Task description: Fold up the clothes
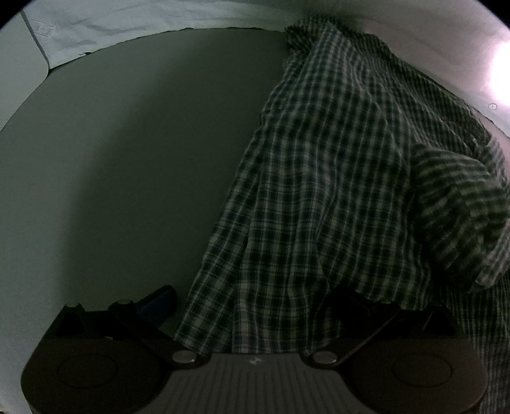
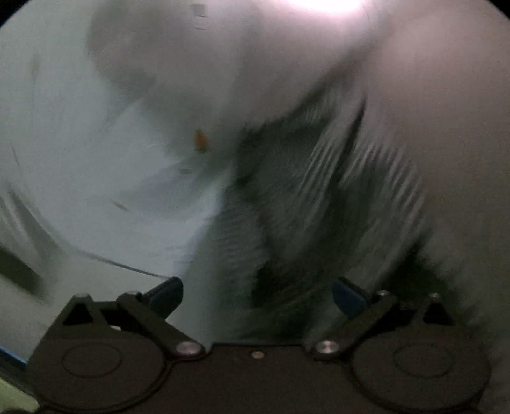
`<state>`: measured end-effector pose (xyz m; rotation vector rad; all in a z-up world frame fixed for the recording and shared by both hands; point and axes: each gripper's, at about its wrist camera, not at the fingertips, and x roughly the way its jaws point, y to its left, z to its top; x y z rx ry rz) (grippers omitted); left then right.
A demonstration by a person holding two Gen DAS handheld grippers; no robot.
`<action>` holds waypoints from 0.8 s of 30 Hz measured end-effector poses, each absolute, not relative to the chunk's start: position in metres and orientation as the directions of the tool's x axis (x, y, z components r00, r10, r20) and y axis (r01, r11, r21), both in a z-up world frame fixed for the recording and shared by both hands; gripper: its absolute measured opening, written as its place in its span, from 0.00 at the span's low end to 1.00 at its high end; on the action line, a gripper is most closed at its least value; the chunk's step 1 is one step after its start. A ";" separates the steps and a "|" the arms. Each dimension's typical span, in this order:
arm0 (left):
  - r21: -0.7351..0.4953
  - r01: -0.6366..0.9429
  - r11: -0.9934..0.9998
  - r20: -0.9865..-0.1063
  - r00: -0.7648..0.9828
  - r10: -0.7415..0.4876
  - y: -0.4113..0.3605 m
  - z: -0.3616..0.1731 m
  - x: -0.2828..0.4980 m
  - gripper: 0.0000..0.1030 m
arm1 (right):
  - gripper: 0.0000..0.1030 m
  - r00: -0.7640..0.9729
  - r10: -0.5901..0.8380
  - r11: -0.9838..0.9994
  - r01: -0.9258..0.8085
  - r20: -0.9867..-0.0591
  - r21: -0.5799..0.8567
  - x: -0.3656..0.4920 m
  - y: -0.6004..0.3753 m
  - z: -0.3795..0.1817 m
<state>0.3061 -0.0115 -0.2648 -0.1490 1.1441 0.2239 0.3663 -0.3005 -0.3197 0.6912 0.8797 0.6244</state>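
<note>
Table: grey table (image 1: 127, 159) in dim light, with a white sheet (image 1: 111, 19) along its far edge.
Shirt: checked shirt (image 1: 318, 191) lies on the right part of the table, one bunched fold at its right side.
Left gripper: the left gripper (image 1: 255, 305) has its jaws wide apart; the shirt hem lies between them and covers the right finger. The blue left fingertip (image 1: 159, 301) rests free beside the cloth. It grips nothing that I can see.
Right gripper: the right gripper (image 2: 258, 296) is also wide apart, both blue fingertips (image 2: 349, 296) free. The view is blurred; dark checked cloth is just ahead of it, over a white surface (image 2: 95, 191).
</note>
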 end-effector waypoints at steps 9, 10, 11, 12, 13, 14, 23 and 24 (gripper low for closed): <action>-0.001 -0.238 0.971 -0.929 0.359 0.087 -0.008 -0.259 0.313 1.00 | 1.00 0.645 0.286 0.957 -0.236 -0.709 0.171 0.337 -0.337 -0.353; 0.000 -0.239 0.971 -0.929 0.360 0.088 -0.007 -0.257 0.313 1.00 | 1.00 0.648 0.258 0.965 -0.210 -0.717 0.157 0.335 -0.340 -0.359; 0.000 -0.243 0.970 -0.924 0.370 0.092 -0.006 -0.253 0.310 1.00 | 1.00 0.671 0.264 0.963 -0.221 -0.693 0.154 0.329 -0.344 -0.359; 0.001 -0.247 0.969 -0.918 0.384 0.098 -0.006 -0.249 0.309 1.00 | 1.00 0.683 0.251 0.967 -0.209 -0.686 0.146 0.327 -0.348 -0.360; 0.003 -0.248 0.969 -0.909 0.403 0.106 -0.006 -0.244 0.307 1.00 | 1.00 0.691 0.246 0.968 -0.210 -0.680 0.137 0.326 -0.345 -0.364; 0.005 -0.246 0.969 -0.898 0.425 0.113 -0.007 -0.237 0.304 1.00 | 1.00 0.699 0.238 0.969 -0.217 -0.675 0.117 0.323 -0.345 -0.365; -0.124 -0.021 0.992 -0.828 0.553 -0.092 -0.054 -0.208 0.321 1.00 | 1.00 0.752 0.199 0.970 -0.243 -0.629 0.017 0.319 -0.331 -0.373; -0.151 0.013 0.989 -0.824 0.551 -0.133 -0.062 -0.208 0.326 1.00 | 1.00 0.752 0.199 0.970 -0.243 -0.629 0.017 0.319 -0.331 -0.373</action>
